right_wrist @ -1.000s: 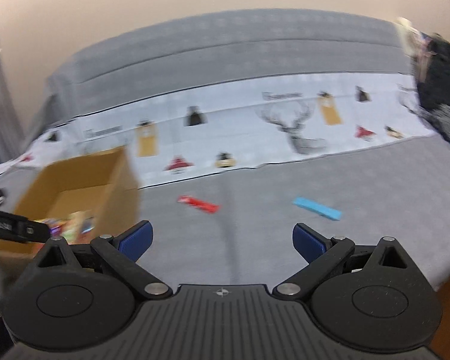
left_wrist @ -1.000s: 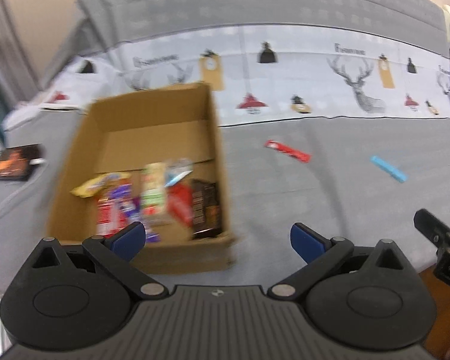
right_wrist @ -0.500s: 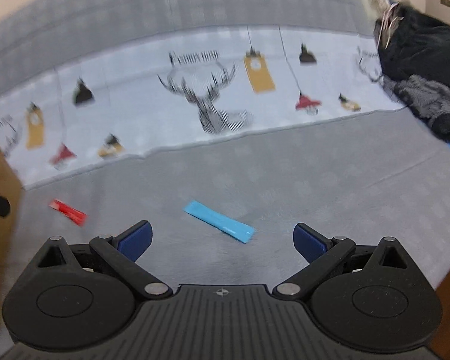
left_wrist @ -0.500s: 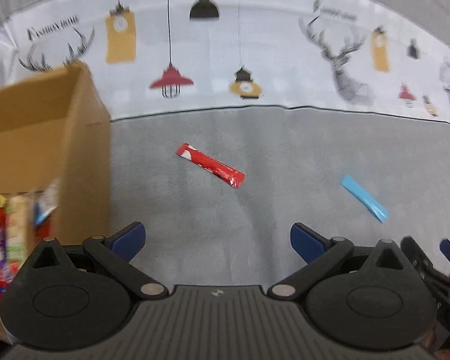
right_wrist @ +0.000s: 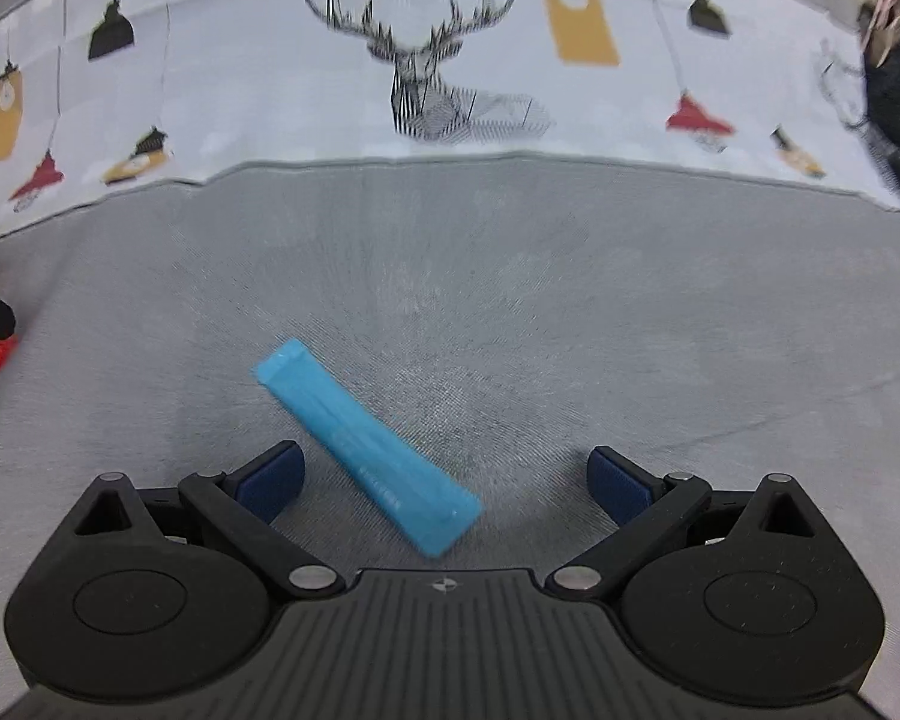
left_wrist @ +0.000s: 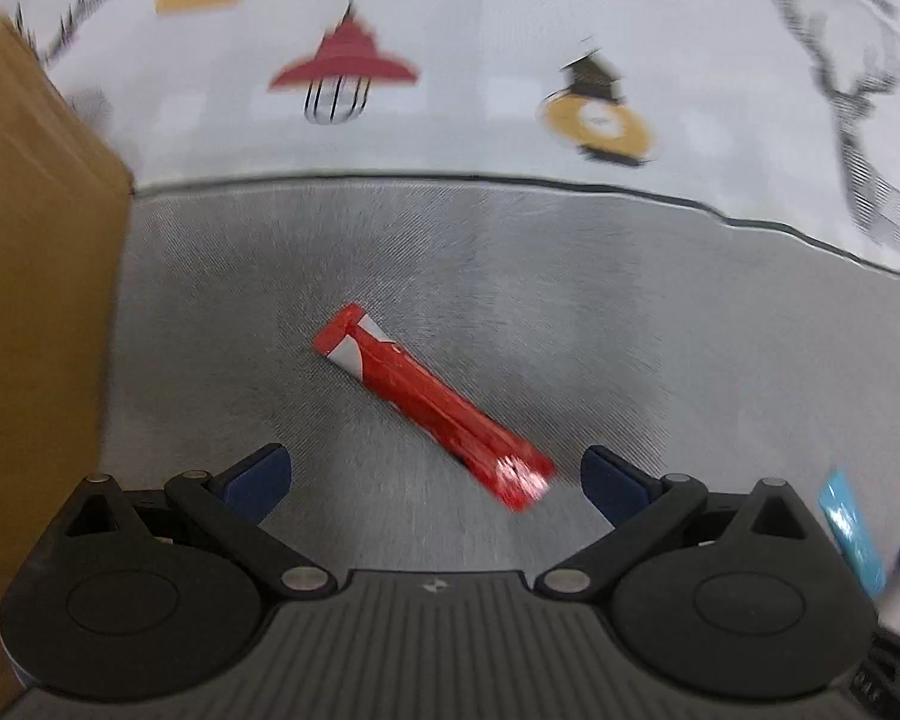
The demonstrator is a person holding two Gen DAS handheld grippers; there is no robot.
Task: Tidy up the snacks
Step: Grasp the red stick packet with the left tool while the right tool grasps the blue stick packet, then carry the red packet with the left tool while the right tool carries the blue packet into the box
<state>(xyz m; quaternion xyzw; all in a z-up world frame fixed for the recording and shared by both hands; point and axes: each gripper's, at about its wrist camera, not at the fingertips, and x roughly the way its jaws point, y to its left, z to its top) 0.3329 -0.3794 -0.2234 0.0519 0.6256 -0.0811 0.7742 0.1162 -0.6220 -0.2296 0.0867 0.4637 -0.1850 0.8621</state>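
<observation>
Only the left view shows the cardboard box [left_wrist: 36, 300], left of the red packet [left_wrist: 432, 414]. Left tongs [left_wrist: 435, 474] and right tongs [right_wrist: 444, 480] both gape, empty; the latter straddle a blue packet [right_wrist: 366, 450].

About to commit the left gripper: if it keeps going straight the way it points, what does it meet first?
Most likely the red snack stick, lying diagonally on the grey blanket between the open left gripper fingers.

Red snack stick [left_wrist: 432, 414], blue snack stick [right_wrist: 366, 450], grey bedcover [right_wrist: 510, 312], white sheet [right_wrist: 270, 90] printed with deer and lamps
</observation>
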